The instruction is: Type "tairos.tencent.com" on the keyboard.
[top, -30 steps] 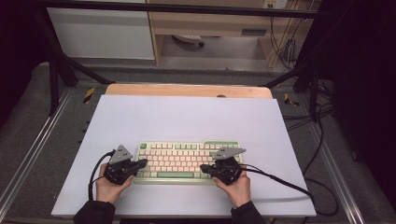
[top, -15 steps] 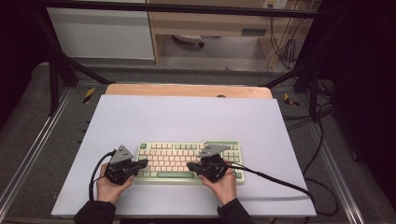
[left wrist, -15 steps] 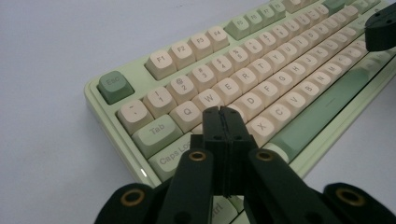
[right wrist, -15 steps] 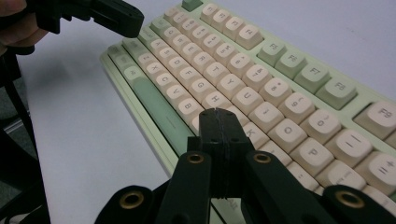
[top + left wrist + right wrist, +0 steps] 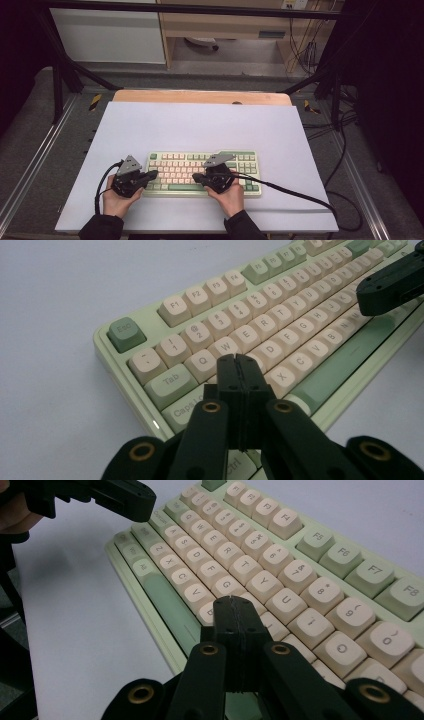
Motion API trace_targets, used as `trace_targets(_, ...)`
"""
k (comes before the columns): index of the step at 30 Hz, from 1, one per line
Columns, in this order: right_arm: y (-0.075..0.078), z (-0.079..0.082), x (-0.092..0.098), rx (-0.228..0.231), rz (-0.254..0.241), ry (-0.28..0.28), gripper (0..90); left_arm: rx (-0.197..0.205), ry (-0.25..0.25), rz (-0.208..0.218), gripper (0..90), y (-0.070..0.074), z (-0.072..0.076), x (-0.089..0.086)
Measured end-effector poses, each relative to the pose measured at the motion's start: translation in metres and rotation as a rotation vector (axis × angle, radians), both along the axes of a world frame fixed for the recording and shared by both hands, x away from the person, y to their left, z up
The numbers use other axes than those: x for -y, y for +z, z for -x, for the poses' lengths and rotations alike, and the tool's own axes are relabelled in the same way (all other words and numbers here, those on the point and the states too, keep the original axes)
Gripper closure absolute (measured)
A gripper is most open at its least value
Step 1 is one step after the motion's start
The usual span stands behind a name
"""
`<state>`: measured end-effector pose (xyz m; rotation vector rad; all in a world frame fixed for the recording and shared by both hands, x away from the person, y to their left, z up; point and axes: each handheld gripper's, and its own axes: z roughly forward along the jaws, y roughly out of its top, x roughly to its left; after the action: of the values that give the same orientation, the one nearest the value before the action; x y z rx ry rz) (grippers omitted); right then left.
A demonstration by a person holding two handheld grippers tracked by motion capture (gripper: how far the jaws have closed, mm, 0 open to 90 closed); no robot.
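Grippers over the keyboard

Keyboard [image 5: 202, 173], pale green with cream keys, lies on the white sheet [image 5: 200, 130], near its front edge. Left gripper [image 5: 239, 360] hovers over the keyboard's left end, jaws pressed together above the A and S keys. Right gripper [image 5: 235, 602] hangs above the keyboard's middle, jaws likewise pressed together, empty, tips over the H and J keys.
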<state>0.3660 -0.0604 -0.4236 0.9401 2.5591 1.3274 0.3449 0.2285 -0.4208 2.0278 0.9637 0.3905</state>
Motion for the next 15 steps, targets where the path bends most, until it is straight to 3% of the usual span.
trace_targets(15,-0.0098,-0.0028,-0.0065,-0.008,0.012,0.006,90.0,0.0,-0.002,0.0,90.0,0.0002,0.0,0.0002)
